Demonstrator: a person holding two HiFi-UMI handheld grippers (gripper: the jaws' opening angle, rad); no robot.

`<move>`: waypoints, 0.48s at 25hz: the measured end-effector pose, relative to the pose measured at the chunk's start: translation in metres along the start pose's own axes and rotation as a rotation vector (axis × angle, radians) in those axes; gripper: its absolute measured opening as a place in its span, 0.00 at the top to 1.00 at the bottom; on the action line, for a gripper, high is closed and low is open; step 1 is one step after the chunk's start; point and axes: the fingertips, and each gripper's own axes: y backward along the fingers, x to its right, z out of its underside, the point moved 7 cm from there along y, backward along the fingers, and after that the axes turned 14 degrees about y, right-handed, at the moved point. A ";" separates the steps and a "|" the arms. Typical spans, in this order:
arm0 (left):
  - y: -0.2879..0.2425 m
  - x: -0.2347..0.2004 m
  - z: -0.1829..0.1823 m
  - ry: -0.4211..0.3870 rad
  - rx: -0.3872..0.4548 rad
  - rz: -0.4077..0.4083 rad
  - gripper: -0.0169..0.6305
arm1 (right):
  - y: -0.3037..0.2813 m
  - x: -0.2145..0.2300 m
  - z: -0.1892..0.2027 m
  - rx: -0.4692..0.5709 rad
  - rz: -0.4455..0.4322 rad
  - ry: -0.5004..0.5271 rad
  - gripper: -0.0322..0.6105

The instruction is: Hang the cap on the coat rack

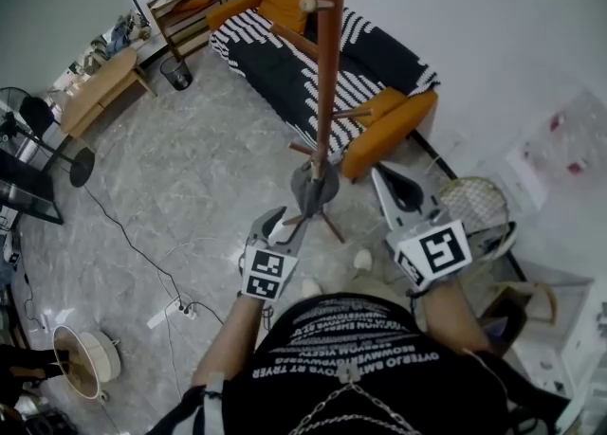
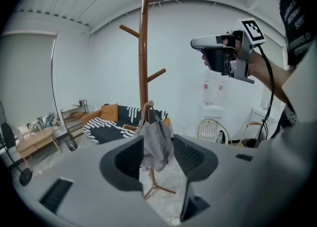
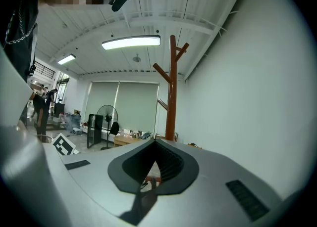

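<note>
Cap (image 2: 156,142) hangs on a low peg of the coat rack (image 2: 144,48). Left gripper (image 1: 282,225) view: jaws apart, cap framed between, not clamped. Head view only: striped sofa (image 1: 313,63) behind rack. Right gripper (image 1: 387,180) jaws together, empty; its view adds a fan (image 3: 105,117).

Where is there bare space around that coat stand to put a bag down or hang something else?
The grey floor lies bare between the striped sofa, the low wooden table and the trailing cable. On the coat rack the upper pegs are free; the cap fills a lower one. Right of the base is cluttered.
</note>
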 end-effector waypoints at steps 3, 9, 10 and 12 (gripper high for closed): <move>0.014 0.001 -0.014 -0.008 0.060 0.003 0.70 | 0.004 -0.006 -0.002 0.005 0.005 0.002 0.95; 0.055 0.003 -0.061 -0.021 0.228 0.000 0.73 | 0.014 -0.012 -0.004 0.001 0.026 0.014 0.95; 0.062 0.004 -0.068 -0.028 0.248 -0.009 0.76 | 0.016 -0.013 -0.003 0.003 0.030 0.018 0.95; 0.075 0.004 -0.080 -0.043 0.289 -0.030 0.87 | 0.020 -0.015 -0.005 0.004 0.036 0.014 0.95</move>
